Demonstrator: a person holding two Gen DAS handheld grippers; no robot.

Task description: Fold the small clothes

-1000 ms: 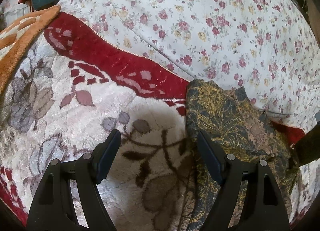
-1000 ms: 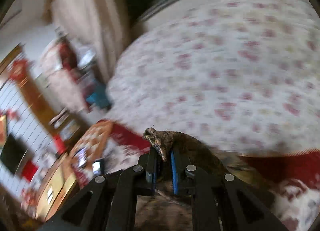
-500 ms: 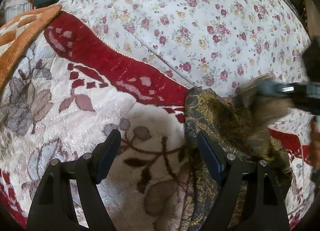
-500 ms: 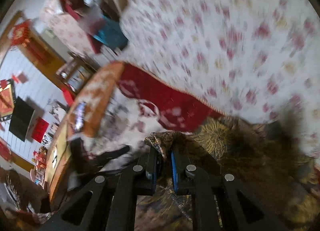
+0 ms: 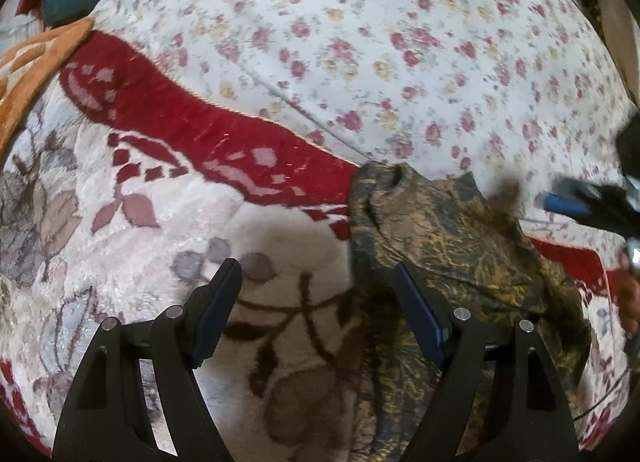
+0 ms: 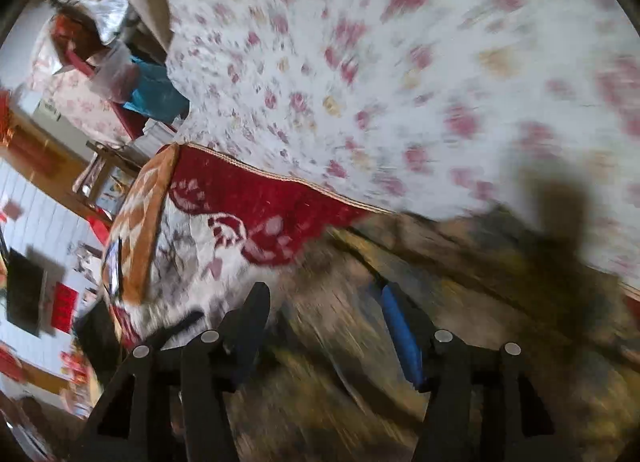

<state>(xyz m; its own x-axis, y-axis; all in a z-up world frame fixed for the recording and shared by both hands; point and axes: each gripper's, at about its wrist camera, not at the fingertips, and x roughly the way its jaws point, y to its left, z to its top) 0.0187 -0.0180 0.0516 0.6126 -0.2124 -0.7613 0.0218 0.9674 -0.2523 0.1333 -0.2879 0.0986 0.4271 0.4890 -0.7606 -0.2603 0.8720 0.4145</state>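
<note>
A small dark garment with a gold and brown floral print (image 5: 452,246) lies bunched on the plush blanket, at the right of the left wrist view. My left gripper (image 5: 320,302) is open and empty just above the blanket, its right finger at the garment's left edge. My right gripper (image 6: 324,318) is open over the same garment (image 6: 460,302), which is blurred by motion. The right gripper also shows blurred at the right edge of the left wrist view (image 5: 580,201), just past the garment's far corner.
A white plush blanket with a red border and leaf pattern (image 5: 160,189) covers the near bed. A white sheet with small pink flowers (image 5: 380,41) lies beyond it. An orange patterned blanket (image 5: 28,73) is at the far left. Room clutter and a teal bag (image 6: 156,93) stand beyond the bed.
My right gripper held a corner of the garment shut, carried it over the garment toward the left, then opened and let it go. The left gripper stayed open and almost still.
</note>
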